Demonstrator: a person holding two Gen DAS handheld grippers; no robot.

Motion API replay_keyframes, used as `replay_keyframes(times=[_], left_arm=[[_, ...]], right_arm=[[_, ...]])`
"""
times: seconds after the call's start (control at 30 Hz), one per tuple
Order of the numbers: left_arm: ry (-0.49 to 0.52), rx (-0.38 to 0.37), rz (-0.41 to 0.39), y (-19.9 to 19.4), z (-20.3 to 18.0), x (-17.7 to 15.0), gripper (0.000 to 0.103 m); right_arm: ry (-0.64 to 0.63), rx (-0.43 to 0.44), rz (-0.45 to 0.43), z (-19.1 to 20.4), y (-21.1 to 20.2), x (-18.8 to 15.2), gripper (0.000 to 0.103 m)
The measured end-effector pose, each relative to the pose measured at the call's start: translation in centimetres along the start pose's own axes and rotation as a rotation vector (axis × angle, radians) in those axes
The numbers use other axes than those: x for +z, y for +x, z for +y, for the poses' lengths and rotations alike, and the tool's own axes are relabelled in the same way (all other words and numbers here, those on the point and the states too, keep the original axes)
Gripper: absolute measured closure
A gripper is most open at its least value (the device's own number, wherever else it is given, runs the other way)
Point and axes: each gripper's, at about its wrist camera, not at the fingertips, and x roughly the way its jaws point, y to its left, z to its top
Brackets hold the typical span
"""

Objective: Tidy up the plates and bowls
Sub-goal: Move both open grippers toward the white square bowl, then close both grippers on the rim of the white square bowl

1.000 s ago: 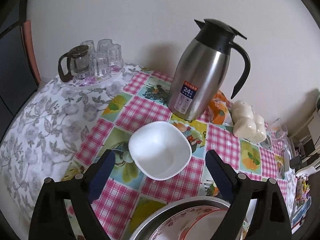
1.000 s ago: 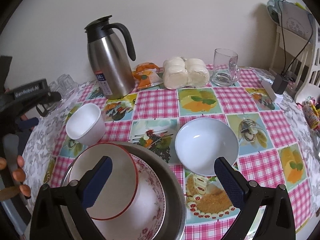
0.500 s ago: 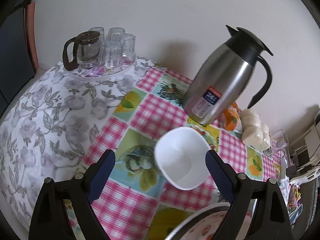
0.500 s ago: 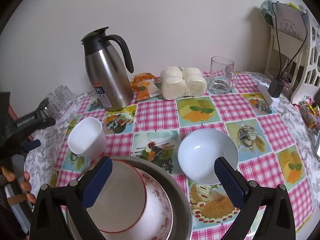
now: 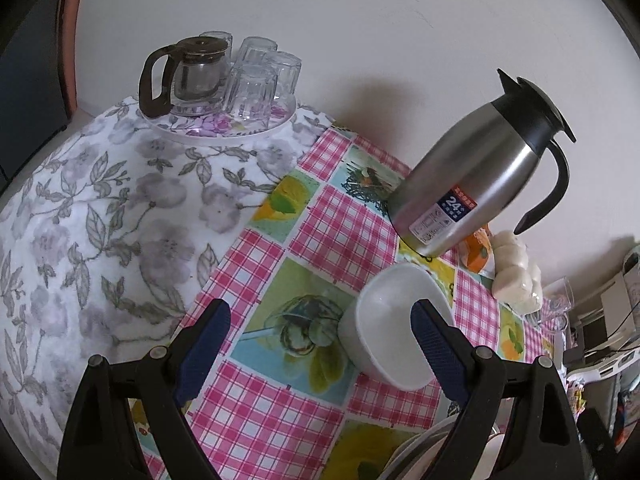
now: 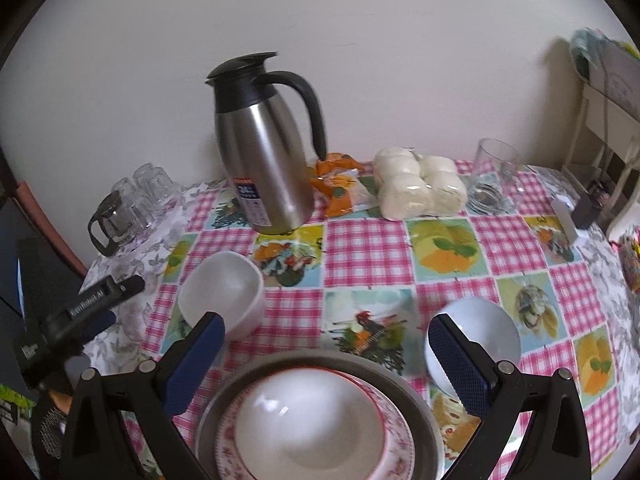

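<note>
Judging by the layout, part of the stacking is done: a red-rimmed bowl (image 6: 308,424) is nested on a floral plate (image 6: 394,444) inside a metal basin (image 6: 416,396), directly below the wide-open, empty right gripper (image 6: 326,364). Two pieces are left loose: a square white bowl (image 5: 390,320) is overlapped by the right finger of the open, empty left gripper (image 5: 320,344), and a round white bowl (image 6: 486,326) is seen behind the right gripper's right finger.

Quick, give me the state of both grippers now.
Left gripper: open, holding nothing; the white square bowl sits by its right finger.
Right gripper: open, empty, above the stacked dishes.
</note>
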Motion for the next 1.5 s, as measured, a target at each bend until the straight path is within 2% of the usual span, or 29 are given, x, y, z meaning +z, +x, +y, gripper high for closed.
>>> replay_keyframes(times=[0.43,0.77,1.07,1.1,1.17,1.33,1.4,1.5], left_arm=[[-0.084,-0.036,0.047,2.8,1.5,0.0,0.011],[-0.101,-0.059,0.099,5.5,1.4,-0.3,0.011],[-0.125,-0.061,0.136,7.5,1.9,-0.6,0.012],[-0.124,-0.057,0.136,7.5,1.8,-0.7,0.016],[-0.12,-0.06,0.141,7.7,1.6,-0.7,0.025],[-0.119,-0.073,0.162,8.5,1.5,-1.1,0.027],[-0.116,-0.085,0.168,8.7,1.3,-1.2,0.03],[-0.102,-0.086,0.175,9.1,0.7,-1.4,0.032]], right_arm=[[-0.05,-0.025,0.125,4.8,5.0,4.2,0.0],[0.01,-0.062,0.237,6.1,10.8,3.6,0.0],[-0.005,-0.102,0.296,7.1,14.1,3.1,0.0],[-0.008,-0.103,0.305,7.2,14.5,3.0,0.001],[-0.012,-0.106,0.315,7.3,15.1,2.8,0.002],[0.011,-0.104,0.344,6.9,16.5,2.3,0.007],[0.017,-0.104,0.359,6.7,17.0,2.1,0.017],[0.019,-0.105,0.372,6.6,17.4,2.0,0.026]])
